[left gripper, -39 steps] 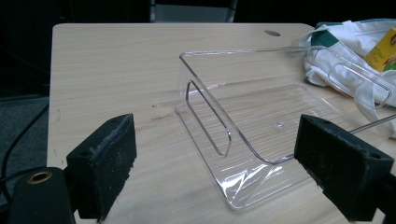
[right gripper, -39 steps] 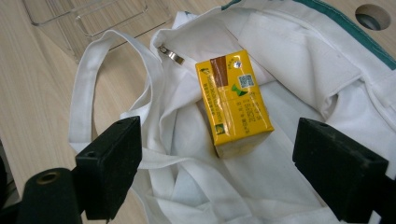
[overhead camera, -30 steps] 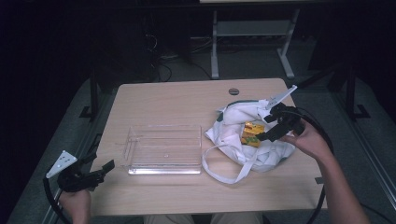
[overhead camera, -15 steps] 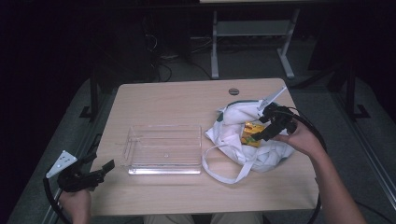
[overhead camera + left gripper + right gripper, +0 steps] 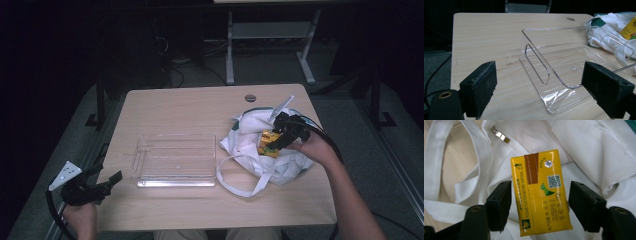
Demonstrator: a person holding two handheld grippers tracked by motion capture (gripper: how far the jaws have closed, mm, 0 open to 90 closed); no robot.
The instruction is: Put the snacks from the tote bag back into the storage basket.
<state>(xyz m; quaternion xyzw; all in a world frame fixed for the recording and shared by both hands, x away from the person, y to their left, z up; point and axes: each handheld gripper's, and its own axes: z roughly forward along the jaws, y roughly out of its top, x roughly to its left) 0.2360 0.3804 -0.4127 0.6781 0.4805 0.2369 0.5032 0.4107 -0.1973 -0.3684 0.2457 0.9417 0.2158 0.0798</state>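
- Carton (image 5: 541, 195), yellow drink box, lies flat on the white cloth bag (image 5: 599, 152) at the table's right side, top end away from the right gripper (image 5: 540, 202)
- Right gripper jaws have just been closing and straddle the carton; left pad touching its edge, right pad a sliver off, so no grip yet
- Advice: close squarely on the long edges, gently, keep the bag's cloth out
- Left gripper (image 5: 549, 92) jaws wide apart, empty, near the clear tray (image 5: 564, 67)

Dim room, light wooden table (image 5: 200, 107), grey floor (image 5: 400, 150), white metal frame (image 5: 270, 35) behind
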